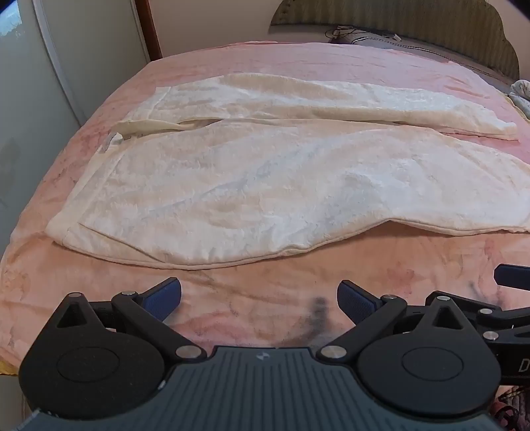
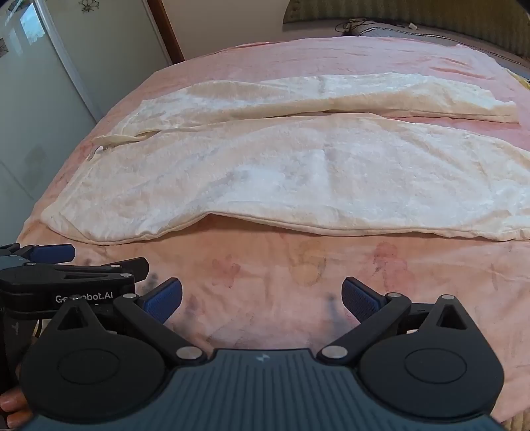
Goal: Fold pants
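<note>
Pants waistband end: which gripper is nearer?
Left. The waistband lies at the left end of the pants. The left gripper hovers open short of the near edge on that side; the right gripper, also open, sits beside it toward the leg ends.

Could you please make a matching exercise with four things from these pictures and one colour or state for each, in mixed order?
Things:
1. pants
2. blanket
3. left gripper
4. headboard

Descriptions:
A. open, holding nothing
B. pink, covers the bed
C. cream, spread flat, both legs apart
D. greenish, striped, at the far end

Pairs: 1-C, 2-B, 3-A, 4-D
</note>
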The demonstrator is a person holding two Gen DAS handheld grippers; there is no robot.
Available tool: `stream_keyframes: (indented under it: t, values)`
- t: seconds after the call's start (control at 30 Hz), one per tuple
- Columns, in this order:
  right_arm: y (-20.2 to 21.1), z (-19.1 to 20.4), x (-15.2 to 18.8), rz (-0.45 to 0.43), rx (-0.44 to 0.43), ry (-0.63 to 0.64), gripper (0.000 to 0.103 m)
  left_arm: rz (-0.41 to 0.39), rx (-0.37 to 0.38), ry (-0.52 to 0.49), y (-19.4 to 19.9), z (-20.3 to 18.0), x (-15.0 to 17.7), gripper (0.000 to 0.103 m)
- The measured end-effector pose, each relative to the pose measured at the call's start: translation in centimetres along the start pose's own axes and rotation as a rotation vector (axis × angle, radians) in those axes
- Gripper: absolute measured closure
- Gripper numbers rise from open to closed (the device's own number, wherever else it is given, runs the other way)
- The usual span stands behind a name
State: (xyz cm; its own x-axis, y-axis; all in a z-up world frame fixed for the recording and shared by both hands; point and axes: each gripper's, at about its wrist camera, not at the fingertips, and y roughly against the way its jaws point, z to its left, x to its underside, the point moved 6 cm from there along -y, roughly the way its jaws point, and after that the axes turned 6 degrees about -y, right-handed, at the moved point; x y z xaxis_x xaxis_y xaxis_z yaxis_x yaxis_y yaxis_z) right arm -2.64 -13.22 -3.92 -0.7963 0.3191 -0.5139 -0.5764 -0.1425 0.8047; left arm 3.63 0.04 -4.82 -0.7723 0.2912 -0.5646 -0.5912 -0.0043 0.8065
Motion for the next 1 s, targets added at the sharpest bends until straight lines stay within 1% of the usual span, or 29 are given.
stream_keyframes:
  t: [0.03,0.13,0.2,0.23,0.37,0.57,0.73,1.0]
  values:
    - [-0.1,0.1,0.0,0.005,0.025,0.011,0.000,-0.003,0.003,0.003,0.0,0.0,-0.1,0.000]
    - [-0.6,0.1,0.6,0.006,0.034,0.010,0.000,-0.011,0.014,0.014,0.0,0.1,-0.3,0.001]
    - [-0.6,-0.2,0.4,0.008,0.031,0.008,0.000,-0.014,0.028,0.025,-0.1,0.2,-0.4,0.001]
    - [-0.6,-0.3,0.5,0.008,0.029,0.005,0.000,-0.011,0.023,0.023,-0.5,0.3,0.5,0.001]
    - [-0.4,0.0,0.2,0.012,0.031,0.017,0.000,-0.008,0.031,0.046,-0.8,0.6,0.9,0.002]
    - [-0.4,0.0,0.3,0.015,0.026,0.015,0.000,0.002,0.013,0.046,-0.6,0.6,0.5,0.003]
    - [-0.3,0.0,0.3,0.015,0.027,0.015,0.000,0.012,0.022,0.053,-0.7,0.6,0.6,0.002]
    - [-0.3,0.0,0.5,0.020,0.026,0.011,0.000,0.026,0.014,0.049,-0.9,0.7,0.7,0.002]
